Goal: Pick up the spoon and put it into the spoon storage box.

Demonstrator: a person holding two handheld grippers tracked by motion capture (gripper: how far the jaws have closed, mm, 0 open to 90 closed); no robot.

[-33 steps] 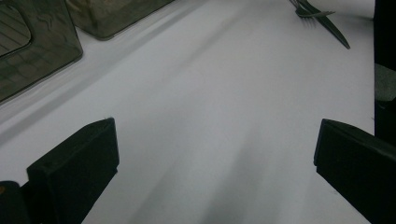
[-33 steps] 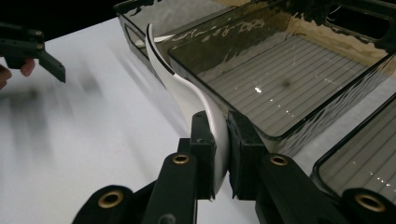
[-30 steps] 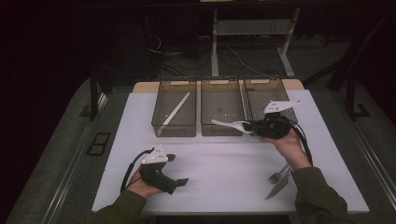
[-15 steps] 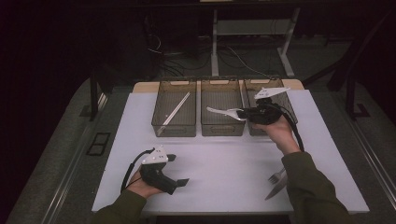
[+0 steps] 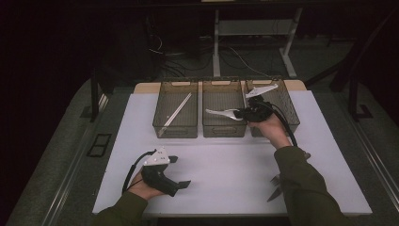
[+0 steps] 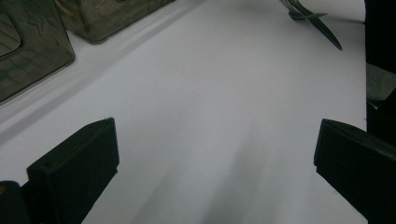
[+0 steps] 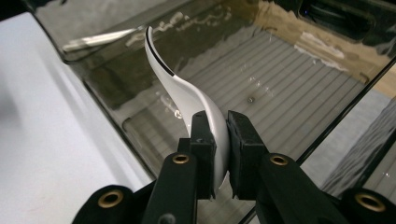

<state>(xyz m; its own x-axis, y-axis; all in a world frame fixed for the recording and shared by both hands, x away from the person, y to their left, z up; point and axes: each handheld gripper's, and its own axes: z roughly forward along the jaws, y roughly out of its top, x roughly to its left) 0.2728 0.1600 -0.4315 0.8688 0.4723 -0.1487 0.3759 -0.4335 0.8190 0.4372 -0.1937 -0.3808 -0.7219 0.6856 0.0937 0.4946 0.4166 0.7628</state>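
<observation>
Right tongs (image 7: 217, 140) clenched on a white spoon (image 5: 225, 113) by its bowl, handle pointing out over the middle bin (image 5: 223, 114). Left tongs (image 5: 179, 172) released, parked low on the desk (image 5: 226, 165). Best lowered level and let go only once the whole spoon sits inside the walls — no dropping from height, no snagging the rim. Counted: three smoky bins in a row, one pale utensil (image 5: 177, 109) in the left bin (image 5: 176, 114), one spoon in hand, dark cutlery (image 6: 310, 18) near the desk edge — a fork at least, exact number hard to tell.
</observation>
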